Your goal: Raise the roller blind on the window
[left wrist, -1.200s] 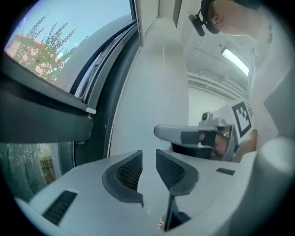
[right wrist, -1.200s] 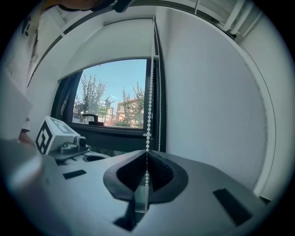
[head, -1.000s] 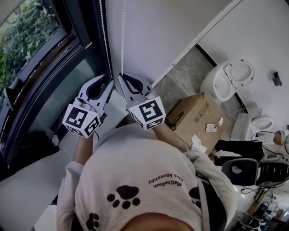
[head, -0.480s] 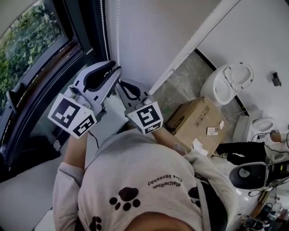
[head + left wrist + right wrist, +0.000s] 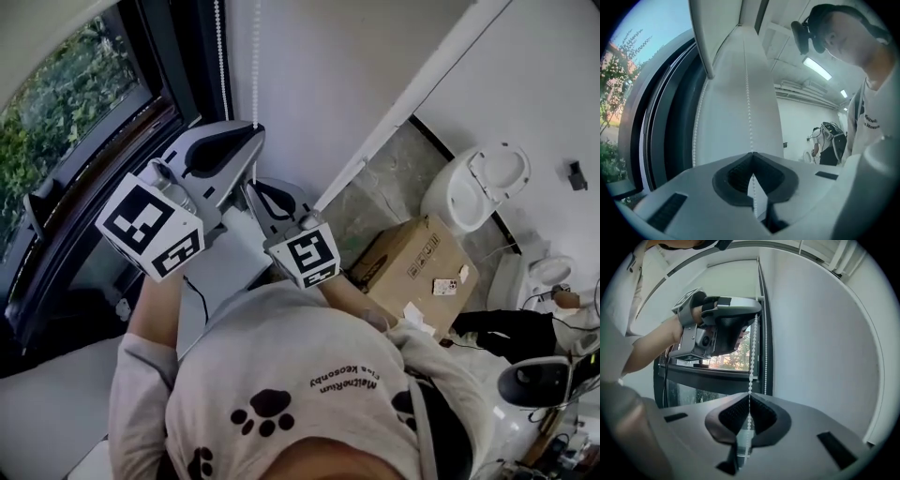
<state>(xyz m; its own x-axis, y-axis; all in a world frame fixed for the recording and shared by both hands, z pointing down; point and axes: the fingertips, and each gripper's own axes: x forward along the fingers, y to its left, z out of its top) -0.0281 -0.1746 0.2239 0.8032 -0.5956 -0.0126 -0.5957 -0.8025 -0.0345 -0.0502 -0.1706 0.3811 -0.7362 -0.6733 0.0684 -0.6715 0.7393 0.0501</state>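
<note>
A white bead chain [image 5: 255,56] hangs in two strands beside the dark-framed window [image 5: 66,112]. My left gripper [image 5: 254,127] is the higher one and is shut on the right-hand strand, its jaws having just closed. In the left gripper view the bead chain [image 5: 748,108] rises straight out of the closed left gripper [image 5: 752,153]. My right gripper [image 5: 248,184] sits just below, shut on the same strand. The right gripper view shows that bead chain [image 5: 752,362] running taut from the right gripper [image 5: 749,396] up to the left gripper [image 5: 755,314]. A pale band at the window's top corner may be the blind [image 5: 37,28].
A white wall [image 5: 337,66] stands right of the chain. Below on the floor are a cardboard box [image 5: 417,262] and a toilet [image 5: 478,183]. A white sill [image 5: 56,403] runs under the window. Another person [image 5: 825,145] stands far back in the room.
My left gripper has climbed up the chain from beside the right gripper to above it and closed on the strand. The right gripper has stayed where it was.
</note>
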